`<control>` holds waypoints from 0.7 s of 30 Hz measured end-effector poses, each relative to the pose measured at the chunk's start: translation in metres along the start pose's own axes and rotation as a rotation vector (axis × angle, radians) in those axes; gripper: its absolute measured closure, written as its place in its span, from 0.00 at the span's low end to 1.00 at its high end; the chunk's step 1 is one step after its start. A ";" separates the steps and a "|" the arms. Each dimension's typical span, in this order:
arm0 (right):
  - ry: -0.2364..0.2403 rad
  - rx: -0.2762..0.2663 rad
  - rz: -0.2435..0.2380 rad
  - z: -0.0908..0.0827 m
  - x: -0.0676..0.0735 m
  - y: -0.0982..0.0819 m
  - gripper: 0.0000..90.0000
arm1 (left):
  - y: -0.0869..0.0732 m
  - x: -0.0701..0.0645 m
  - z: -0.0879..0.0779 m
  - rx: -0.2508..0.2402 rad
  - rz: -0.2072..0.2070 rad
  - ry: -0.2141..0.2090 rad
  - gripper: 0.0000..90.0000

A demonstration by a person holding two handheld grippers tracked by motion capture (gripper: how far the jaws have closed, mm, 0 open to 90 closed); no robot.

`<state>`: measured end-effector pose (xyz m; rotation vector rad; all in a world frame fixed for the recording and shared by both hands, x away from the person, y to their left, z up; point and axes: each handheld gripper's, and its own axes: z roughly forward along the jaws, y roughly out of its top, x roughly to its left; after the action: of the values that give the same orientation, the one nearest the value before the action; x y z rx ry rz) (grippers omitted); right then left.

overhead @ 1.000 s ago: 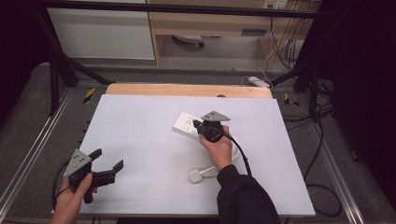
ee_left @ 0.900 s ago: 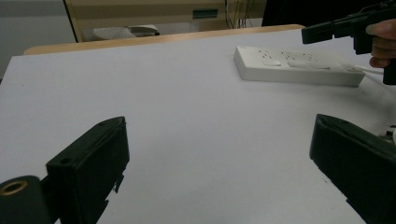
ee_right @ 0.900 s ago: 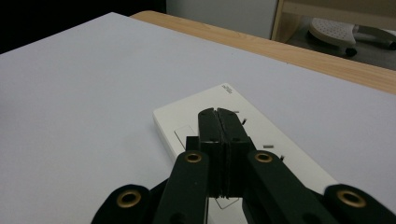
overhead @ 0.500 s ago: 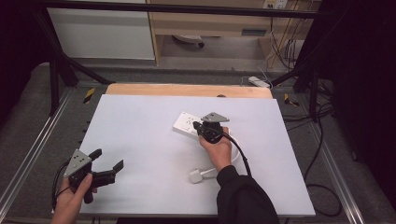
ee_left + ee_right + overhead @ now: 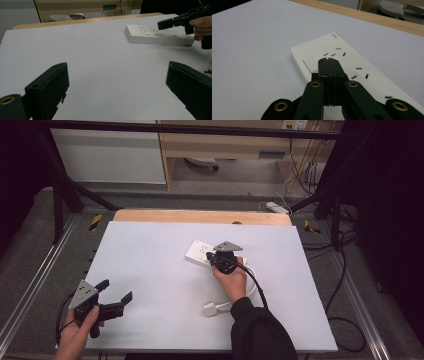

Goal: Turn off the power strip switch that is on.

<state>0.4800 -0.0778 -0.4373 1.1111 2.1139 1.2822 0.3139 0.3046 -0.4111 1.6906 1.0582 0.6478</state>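
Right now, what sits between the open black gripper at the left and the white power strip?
Nothing: the left gripper view shows bare white tabletop between the left gripper and strip.

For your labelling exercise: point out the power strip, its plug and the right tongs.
power strip [image 5: 352, 62]: right gripper view, white top face.
plug [image 5: 209, 309]: high view, white plug body.
right tongs [image 5: 328, 60]: right gripper view, closed tips.

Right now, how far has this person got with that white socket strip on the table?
Nothing looks finished: the plug lies loose on the table, out of the power strip. In hand: the right claw, jaws shut, hovers at the strip's switch; whether it touches is unclear. The left claw waits open near the table's front left corner. If plugging in is the aim, that remains.
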 end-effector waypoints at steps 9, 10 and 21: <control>-0.002 0.016 0.006 0.004 -0.001 -0.002 0.99 | 0.000 0.000 0.000 0.002 0.002 -0.003 0.05; -0.001 0.017 0.008 0.005 -0.001 -0.002 0.99 | 0.000 0.000 0.000 0.002 0.002 -0.002 0.05; -0.005 0.033 0.008 0.011 0.000 -0.005 0.99 | 0.000 0.000 0.000 0.002 0.001 -0.002 0.05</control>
<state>0.4855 -0.0737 -0.4473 1.1367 2.1368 1.2515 0.3140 0.3045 -0.4111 1.6933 1.0562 0.6458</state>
